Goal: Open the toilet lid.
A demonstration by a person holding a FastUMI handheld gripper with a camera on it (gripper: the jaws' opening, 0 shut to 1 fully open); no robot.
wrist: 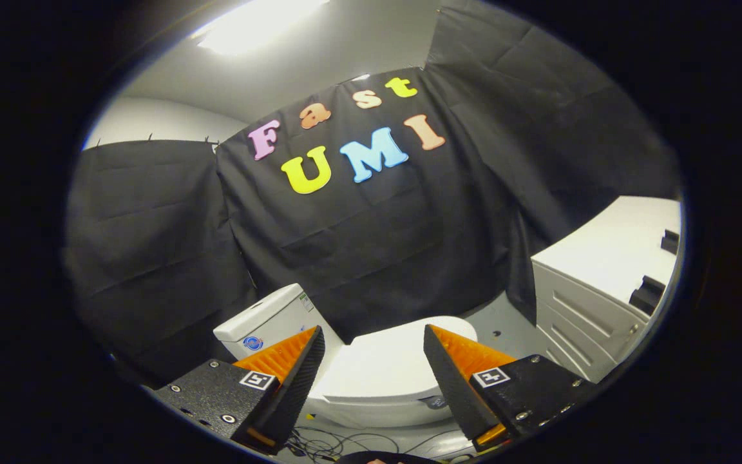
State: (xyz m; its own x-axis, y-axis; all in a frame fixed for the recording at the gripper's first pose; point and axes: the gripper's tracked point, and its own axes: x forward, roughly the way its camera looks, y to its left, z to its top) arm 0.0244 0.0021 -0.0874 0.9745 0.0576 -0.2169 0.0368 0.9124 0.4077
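A white toilet stands below and beyond my fingers, its lid [387, 367] lying flat and closed over the bowl. Its white tank [274, 319] rises behind the left finger, against the black cloth wall. My gripper [374, 338] hovers above the toilet with its fingers wide apart and nothing between them. The lid shows in the gap between the two fingers, some way off from them. The left finger covers part of the tank and the lid's left side.
A white cabinet [587, 316] with drawers stands to the right of the toilet, with dark items on its top. Loose cables [326, 444] lie on the pale floor under the bowl. Black cloth walls close in behind and to both sides.
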